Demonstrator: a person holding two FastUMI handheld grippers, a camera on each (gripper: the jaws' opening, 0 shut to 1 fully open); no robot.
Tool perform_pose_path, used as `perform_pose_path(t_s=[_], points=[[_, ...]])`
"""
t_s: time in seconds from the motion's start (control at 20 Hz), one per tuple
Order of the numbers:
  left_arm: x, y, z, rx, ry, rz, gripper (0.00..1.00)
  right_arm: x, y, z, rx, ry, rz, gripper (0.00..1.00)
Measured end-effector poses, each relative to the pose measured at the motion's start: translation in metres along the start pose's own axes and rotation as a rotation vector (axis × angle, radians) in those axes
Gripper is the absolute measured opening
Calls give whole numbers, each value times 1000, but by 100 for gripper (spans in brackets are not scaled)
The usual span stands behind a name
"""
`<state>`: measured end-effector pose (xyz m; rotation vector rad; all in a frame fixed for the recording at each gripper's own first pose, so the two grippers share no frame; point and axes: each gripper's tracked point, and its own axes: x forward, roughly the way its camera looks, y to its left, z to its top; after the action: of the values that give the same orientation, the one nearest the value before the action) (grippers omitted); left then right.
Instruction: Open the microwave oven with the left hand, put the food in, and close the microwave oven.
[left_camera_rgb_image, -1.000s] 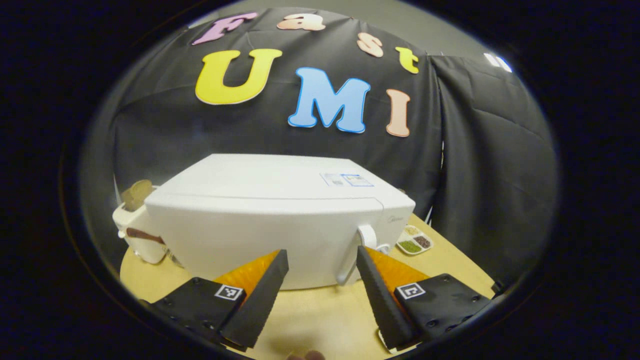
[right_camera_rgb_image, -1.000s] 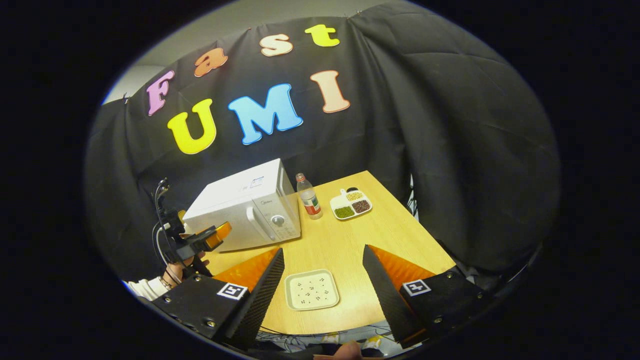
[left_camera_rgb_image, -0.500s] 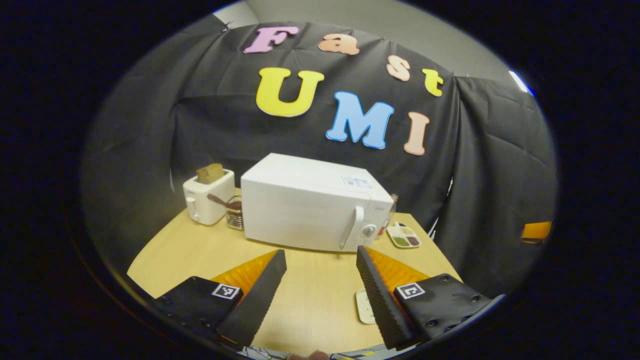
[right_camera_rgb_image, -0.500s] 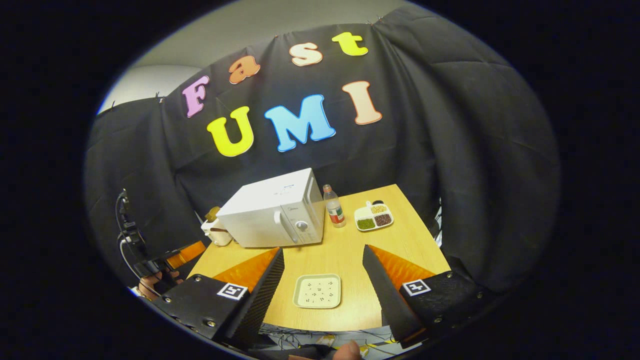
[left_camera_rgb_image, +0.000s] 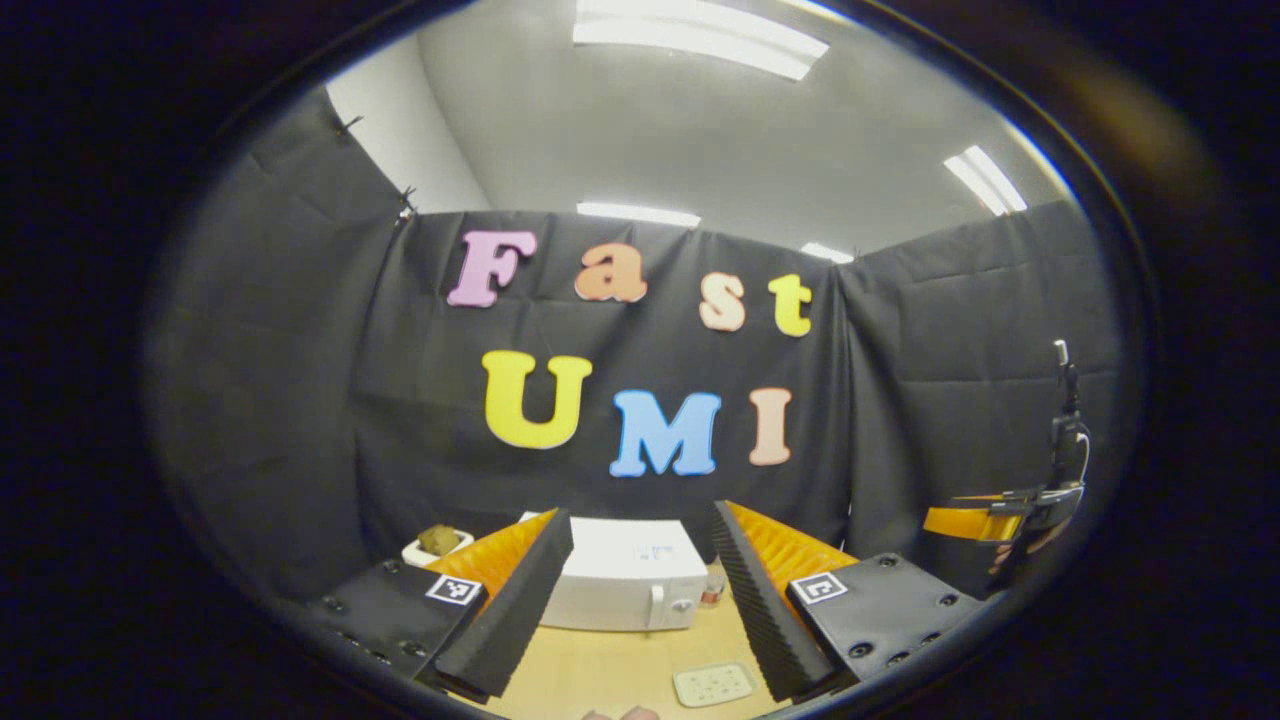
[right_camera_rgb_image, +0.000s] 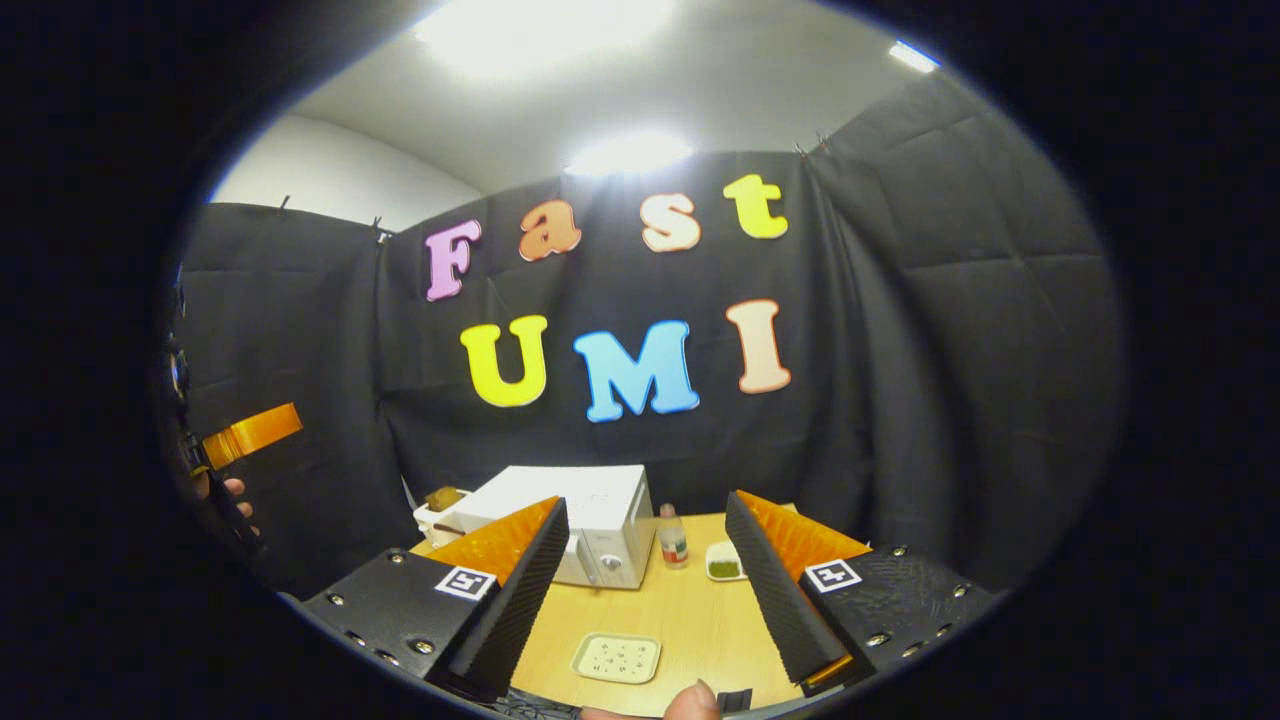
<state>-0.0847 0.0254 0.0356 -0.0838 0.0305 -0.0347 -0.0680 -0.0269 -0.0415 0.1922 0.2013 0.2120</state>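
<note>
Sitting shut at the back of the counter (right_camera_rgb_image: 690, 620), the microwave (left_camera_rgb_image: 625, 585) has a toaster (left_camera_rgb_image: 435, 545) on its left (bottle (right_camera_rgb_image: 673, 540) on its right); the food plate (right_camera_rgb_image: 616, 657) lies nearer. Left tool (left_camera_rgb_image: 640, 600) and right tool (right_camera_rgb_image: 647, 590) both gape wide, holding nothing.

We can't make out what's on the plate (right_camera_rgb_image: 616, 657), and the toaster (left_camera_rgb_image: 432, 547) sits half-hidden behind our left gripper (left_camera_rgb_image: 640, 610).

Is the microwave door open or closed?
Closed. The microwave door sits flush with its front, handle facing out.
</note>
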Motion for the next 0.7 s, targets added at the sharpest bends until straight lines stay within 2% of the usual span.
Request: perform_pose_path(t_s=[0.1, 0.2, 0.25, 0.3, 0.4, 0.5, 0.55, 0.7], points=[[-7, -21, 43, -88, -69, -58, 94, -8, 8, 29, -31, -29, -5, 96], [-12, -13, 58, -106, -73, -68, 93, -14, 13, 56, -39, -74, -21, 96], [-12, -7, 62, -89, -77, -76, 96, -15, 18, 66, -32, -98, -22, 96], [-14, -3, 68, -60, -88, -85, 93, -16, 22, 72, -26, -113, -26, 96], [-14, 7, 73, 35, -90, -70, 96, -13, 26, 77, -40, -131, -45, 96], [-18, 15, 82, 126, -116, -52, 92, -14, 28, 83, -86, -157, -78, 96], [-19, 8, 87, 147, -136, -64, 95, -12, 33, 84, -104, -160, -87, 96], [-21, -12, 84, 177, -160, -117, 95, -6, 56, 74, -115, -154, -77, 96]])
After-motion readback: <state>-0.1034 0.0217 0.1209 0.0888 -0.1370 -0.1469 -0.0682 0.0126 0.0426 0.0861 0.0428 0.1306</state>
